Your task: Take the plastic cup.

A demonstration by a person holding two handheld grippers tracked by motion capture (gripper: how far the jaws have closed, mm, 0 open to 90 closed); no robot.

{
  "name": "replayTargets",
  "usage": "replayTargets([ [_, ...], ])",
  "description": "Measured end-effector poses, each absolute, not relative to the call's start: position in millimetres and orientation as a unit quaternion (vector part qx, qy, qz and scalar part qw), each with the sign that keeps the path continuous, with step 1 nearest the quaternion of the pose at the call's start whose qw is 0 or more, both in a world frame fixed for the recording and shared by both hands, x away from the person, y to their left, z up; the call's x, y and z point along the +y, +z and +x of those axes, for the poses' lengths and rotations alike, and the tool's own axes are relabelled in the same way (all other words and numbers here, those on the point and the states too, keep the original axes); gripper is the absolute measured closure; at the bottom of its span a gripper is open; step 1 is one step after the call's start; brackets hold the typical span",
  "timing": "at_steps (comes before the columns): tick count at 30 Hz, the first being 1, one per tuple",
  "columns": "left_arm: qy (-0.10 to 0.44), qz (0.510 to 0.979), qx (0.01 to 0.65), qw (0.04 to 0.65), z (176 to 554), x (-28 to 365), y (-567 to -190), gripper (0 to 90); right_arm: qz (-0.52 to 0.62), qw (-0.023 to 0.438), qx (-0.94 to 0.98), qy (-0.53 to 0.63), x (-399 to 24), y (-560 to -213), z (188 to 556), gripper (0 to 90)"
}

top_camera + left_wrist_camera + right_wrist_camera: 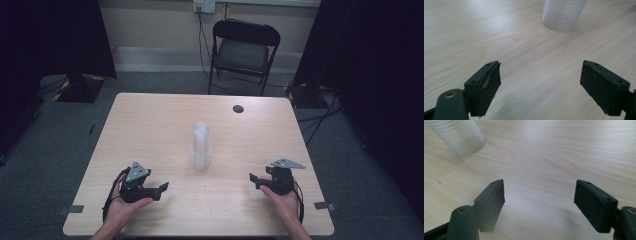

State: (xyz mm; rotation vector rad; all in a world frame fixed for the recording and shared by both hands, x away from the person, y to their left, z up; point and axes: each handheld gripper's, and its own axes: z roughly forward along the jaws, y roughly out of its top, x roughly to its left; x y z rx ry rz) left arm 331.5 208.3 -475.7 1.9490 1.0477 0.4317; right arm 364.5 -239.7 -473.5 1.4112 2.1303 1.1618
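A stack of clear plastic cups (200, 146) stood upright near the middle of the wooden table (150, 120), rims down on the bare top. The left gripper (163, 187) sat low over the table on the near left of the stack, well apart from it, its jaws spread wide with nothing between them; in the left gripper view the ribbed stack (563, 13) rose ahead beyond the jaws. The right gripper (252, 178) sat on the near right of the stack, also well apart, jaws spread and empty. Beyond the stack, a dark round grommet (238, 108) marked the tabletop, and a black folding chair (243, 50) stood behind the table.
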Motion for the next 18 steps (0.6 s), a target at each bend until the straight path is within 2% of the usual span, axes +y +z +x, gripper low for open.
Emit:
replayTargets([
  [4,0.169,0.785,0.415,0.429,330.8,205.9,-475.3,16.4,0.489,0.166,0.746,0.421,-239.8,-471.6,363.5,26.9],
  [7,0.163,0.787,0.413,0.429,331.1,204.7,-475.6,16.8,0.48,0.175,0.75,0.42,-236.6,-470.5,362.4,23.1],
  [18,0.159,0.791,0.406,0.429,332.8,200.8,-474.4,17.2,0.445,0.163,0.758,0.449,-227.7,-465.0,360.7,23.4],
])
